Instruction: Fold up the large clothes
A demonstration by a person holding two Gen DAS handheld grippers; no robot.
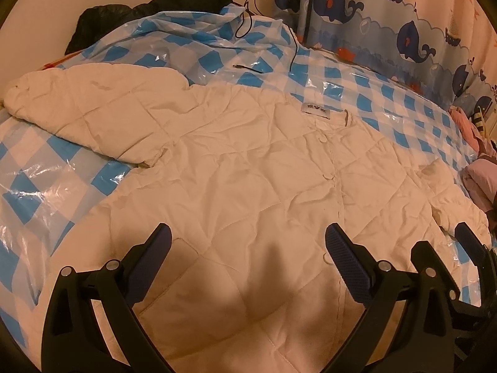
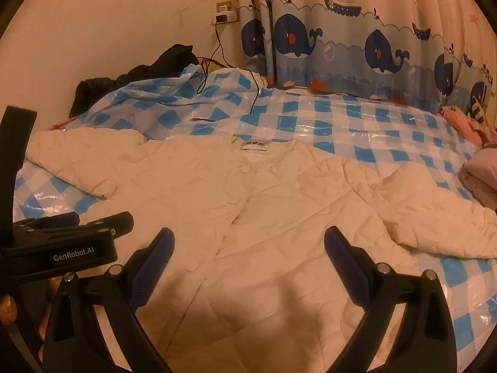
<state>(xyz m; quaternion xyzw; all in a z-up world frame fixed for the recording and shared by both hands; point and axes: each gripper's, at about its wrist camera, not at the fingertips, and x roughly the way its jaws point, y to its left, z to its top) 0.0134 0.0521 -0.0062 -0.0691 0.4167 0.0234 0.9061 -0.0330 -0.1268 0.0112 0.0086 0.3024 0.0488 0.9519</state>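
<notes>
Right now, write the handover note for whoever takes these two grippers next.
Left gripper: open, empty, above the lower front of the white quilted jacket.
Right gripper: open, empty, above the same hem area, beside the left one.
Jacket: spread flat, front up, buttoned, collar label away from you, on the blue checked plastic sheet covering the bed. Left sleeve spread outward; right sleeve rumpled, angled outward.
Done: jacket laid out. No fold visible.
Left: fold in both sleeves, then fold the body.
</notes>
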